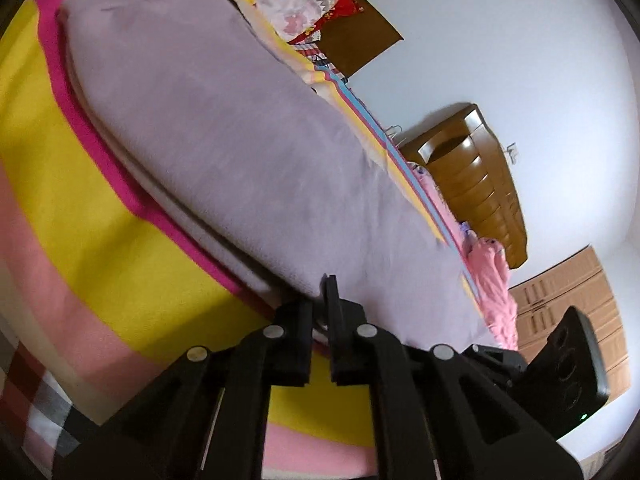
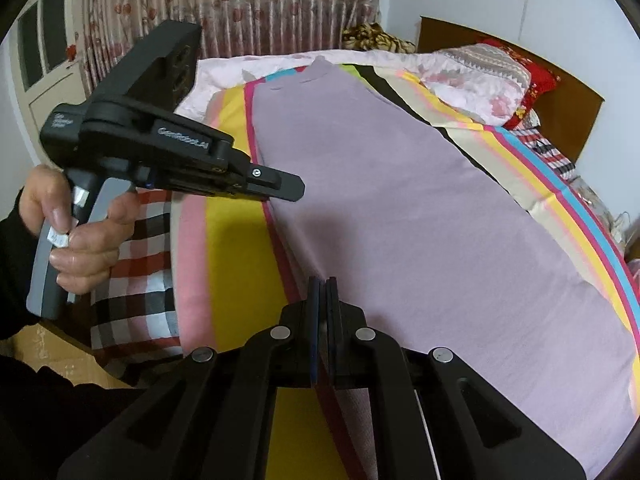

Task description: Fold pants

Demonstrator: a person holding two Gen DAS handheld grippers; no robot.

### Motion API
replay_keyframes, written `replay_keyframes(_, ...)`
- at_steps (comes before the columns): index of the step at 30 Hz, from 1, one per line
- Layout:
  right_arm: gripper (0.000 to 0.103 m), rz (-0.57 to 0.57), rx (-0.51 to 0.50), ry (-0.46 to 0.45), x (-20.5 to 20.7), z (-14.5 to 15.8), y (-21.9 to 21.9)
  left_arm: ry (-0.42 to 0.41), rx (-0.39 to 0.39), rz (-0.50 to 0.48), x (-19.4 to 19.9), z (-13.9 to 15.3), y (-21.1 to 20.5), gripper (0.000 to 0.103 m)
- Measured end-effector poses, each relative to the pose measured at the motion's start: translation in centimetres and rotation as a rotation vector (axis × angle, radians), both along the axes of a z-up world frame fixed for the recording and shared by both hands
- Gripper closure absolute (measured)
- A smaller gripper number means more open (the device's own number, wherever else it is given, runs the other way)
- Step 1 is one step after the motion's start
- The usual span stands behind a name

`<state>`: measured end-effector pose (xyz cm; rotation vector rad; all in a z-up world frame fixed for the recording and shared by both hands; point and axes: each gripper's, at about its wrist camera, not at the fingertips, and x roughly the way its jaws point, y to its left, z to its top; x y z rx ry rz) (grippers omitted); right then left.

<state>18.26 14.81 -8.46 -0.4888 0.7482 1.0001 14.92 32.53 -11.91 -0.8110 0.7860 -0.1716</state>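
A person's bare hand, at the left of the right wrist view, grips the grey handle of the black left tool, whose closed tips meet the left edge of the lilac knit pants. The pants lie flat on a bed under a striped yellow, pink and blue blanket, their long axis running from the near right corner away toward the flowered curtain, the waistband end farthest off. In the foreground the black right tool has its jaws drawn together at the near left edge of the cloth; whether it pinches the fabric cannot be told. The left wrist view shows the left tool closed on that lilac edge, and alone reveals a brown wooden chest of drawers and a pink crumpled garment beyond the bed. Only the right wrist view shows the checked red, black and white cloth.
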Motion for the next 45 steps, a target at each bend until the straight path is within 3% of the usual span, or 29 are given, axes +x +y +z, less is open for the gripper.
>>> replay_keyframes(2, 0.086, 0.009, -0.012, 0.031, -0.1, -0.1, 0.0, 0.001, 0.015, -0.019, -0.1, 0.6, -0.2, 0.086)
replay_keyframes(3, 0.076, 0.015, -0.02, 0.034, -0.4, -0.1, -0.1, 0.003, 0.017, -0.022, -0.2, 1.0, -0.2, 0.081)
replay_keyframes(4, 0.072, 0.021, -0.018, 0.046, -0.7, 0.1, -0.2, 0.007, 0.016, -0.015, -0.6, 1.4, 0.1, 0.063)
replay_keyframes(5, 0.067, 0.03, -0.002, 0.076, -0.9, 0.6, -0.7, 0.04, 0.062, 0.052, -1.1, 2.1, 0.6, 0.039)
replay_keyframes(7, 0.064, 0.029, 0.046, 0.104, -1.0, 1.6, -1.8, 0.06, 0.172, 0.194, -2.4, 3.7, 1.5, 0.022)
replay_keyframes(9, 0.056, -0.043, 0.123, 0.133, -0.2, 2.8, -3.6, 0.022, 0.253, 0.262, -2.7, 5.9, 1.6, 0.022)
replay_keyframes(12, 0.057, -0.212, 0.15, 0.151, 2.1, 2.6, -5.7, -0.036, 0.311, 0.183, -0.7, 7.1, 0.1, 0.018)
replay_keyframes(15, 0.057, -0.35, 0.105, 0.176, 3.6, 1.1, -6.5, 0.005, 0.343, 0.09, 2.5, 5.2, -1.7, 0.018)
replay_keyframes(17, 0.056, -0.367, 0.031, 0.187, 3.4, -0.3, -6.3, 0.056, 0.405, 0.061, 3.2, 3.5, -2.6, 0.017)
replay_keyframes(20, 0.055, -0.354, 0.013, 0.11, 1.4, -0.5, -6.3, 0.057, 0.595, 0.038, 2.5, 2.9, -4.5, 0.017)
replay_keyframes(23, 0.05, -0.349, 0.03, 0.16, 1.4, -0.4, -7.3, 0.098, 0.713, 0.03, 2.7, 2.5, -5.6, 0.017)
replay_keyframes(25, 0.043, -0.389, 0.054, 0.17, 1.5, 0.5, -8.9, 0.156, 0.747, 0.059, 2.4, 2.7, -5.6, 0.016)
replay_keyframes(29, 0.019, -0.531, 0.131, 0.09, 0.9, 2.3, -13.3, 0.076, 0.75, 0.008, 1.6, 4.3, -8.5, 0.007)
replay_keyframes(31, 0.019, -0.584, 0.099, 0.077, 0.8, 1.9, -15.0, 0.065, 0.797, -0.069, 2.2, 3.7, -10.5, 0.006)
replay_keyframes(32, 0.019, -0.593, 0.073, 0.101, 0.7, 1.1, -15.9, 0.099, 0.849, -0.095, 2.8, 2.9, -11.5, 0.005)
replay_keyframes(34, 0.018, -0.587, 0.021, 0.195, 0.7, -0.9, -17.1, 0.093, 0.886, -0.065, 3.0, 2.3, -12.0, 0.003)
replay_keyframes(35, 0.017, -0.558, 0.057, 0.151, -0.2, -0.7, -17.9, 0.115, 0.873, -0.055, 3.3, 2.1, -11.8, 0.003)
replay_keyframes(38, 0.017, -0.547, 0.109, 0.194, -1.4, -0.1, -20.4, 0.146, 0.894, -0.026, 3.8, 3.3, -12.4, 0.004)
replay_keyframes(41, 0.016, -0.668, 0.181, 0.133, -1.6, 1.5, -25.1, 0.04, 0.926, -0.06, 3.4, 5.9, -15.6, 0.003)
replay_keyframes(45, 0.016, -0.903, 0.226, 0.105, -1.0, 1.7, -32.3, -0.074, 0.896, -0.203, 3.0, 7.4, -22.1, 0.003)
